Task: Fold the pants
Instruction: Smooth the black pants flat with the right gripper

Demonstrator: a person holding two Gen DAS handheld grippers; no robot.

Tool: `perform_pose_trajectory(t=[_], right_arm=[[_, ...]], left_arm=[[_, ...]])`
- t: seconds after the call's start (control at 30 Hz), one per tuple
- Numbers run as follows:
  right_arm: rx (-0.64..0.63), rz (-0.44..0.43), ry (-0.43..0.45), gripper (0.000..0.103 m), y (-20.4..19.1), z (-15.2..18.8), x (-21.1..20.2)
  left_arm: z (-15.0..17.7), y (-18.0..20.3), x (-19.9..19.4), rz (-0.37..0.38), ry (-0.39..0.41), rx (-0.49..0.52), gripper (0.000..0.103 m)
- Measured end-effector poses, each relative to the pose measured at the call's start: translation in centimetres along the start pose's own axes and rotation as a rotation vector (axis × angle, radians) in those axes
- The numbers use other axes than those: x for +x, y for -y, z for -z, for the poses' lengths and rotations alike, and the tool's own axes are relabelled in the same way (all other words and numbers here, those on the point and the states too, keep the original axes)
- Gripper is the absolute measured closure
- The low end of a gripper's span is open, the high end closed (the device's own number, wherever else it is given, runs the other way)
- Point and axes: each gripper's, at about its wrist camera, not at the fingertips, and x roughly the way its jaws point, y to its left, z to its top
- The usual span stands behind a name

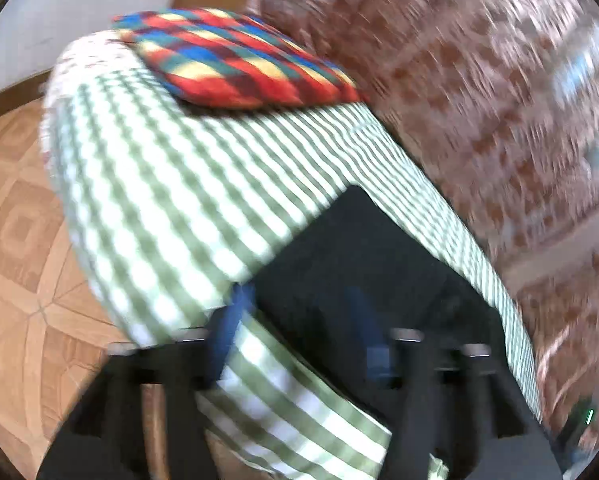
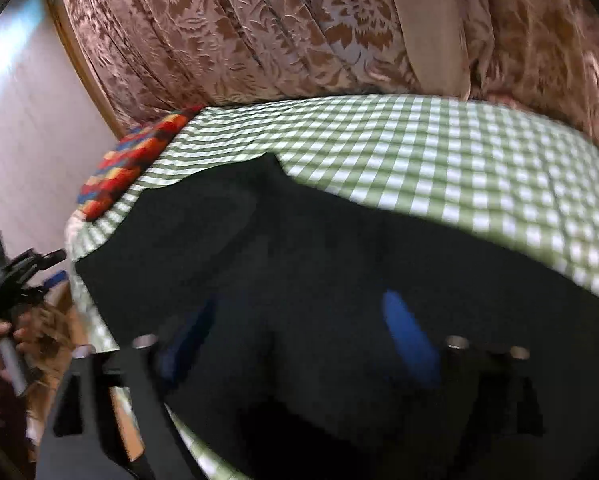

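Note:
The black pants [image 1: 359,256] lie flat on a green-and-white checked cloth [image 1: 171,184] that covers the table. My left gripper [image 1: 301,324] hovers over the pants' near corner, its blue fingers [image 1: 235,320] apart with nothing pinched. In the right wrist view the pants [image 2: 299,248] fill the middle. My right gripper [image 2: 299,332] stands open wide above them, blue fingers [image 2: 407,336] spread and no fabric pressed between the pads. The left gripper [image 2: 23,272] also shows at the far left of that view, held in a hand [image 2: 3,336] off the table's edge.
A bright multicoloured plaid cushion [image 1: 239,60] rests on the far end of the checked cloth. Brown floral curtains [image 2: 299,28] hang right behind the table. Patterned wooden flooring [image 1: 19,240] lies to the left, below the cloth's edge.

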Motion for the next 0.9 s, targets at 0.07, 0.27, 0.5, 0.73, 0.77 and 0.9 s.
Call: perform_pose_trajectory(t=[0.07,0.27,0.5,0.73,0.77,0.9], right_arm=[[0.006,0.019,-0.01,0.008,-0.4,0.9,-0.5],[-0.074,0.152,-0.027,0.002,-1.2,3.1,-1.2],[-0.083,0.218,-0.005,0.002,-1.2,4.6,-1.6],[-0.06,0.2,-0.049,0.021,-1.1,5.6,-0.7],[-0.054,0.196,-0.052,0.021,-1.0,5.6,-0.7],[-0.041,0.191,-0.111,0.019,-0.6,5.5,-0.1]], left_arm=[[-0.5,-1.4,-0.2,-0.008,0.002,-0.051,0.044],[-0.9,-3.3,0.4,0.058,-0.034,-0.173,0.044],[-0.8,-2.6,3.1,0.044,-0.136,-0.169,0.06],[-1.1,-1.9,5.2,-0.01,-0.162,-0.144,0.075],[-1.1,-1.8,5.1,-0.017,-0.15,-0.133,0.084],[-1.2,0.6,3.5,-0.029,-0.046,-0.005,0.092]])
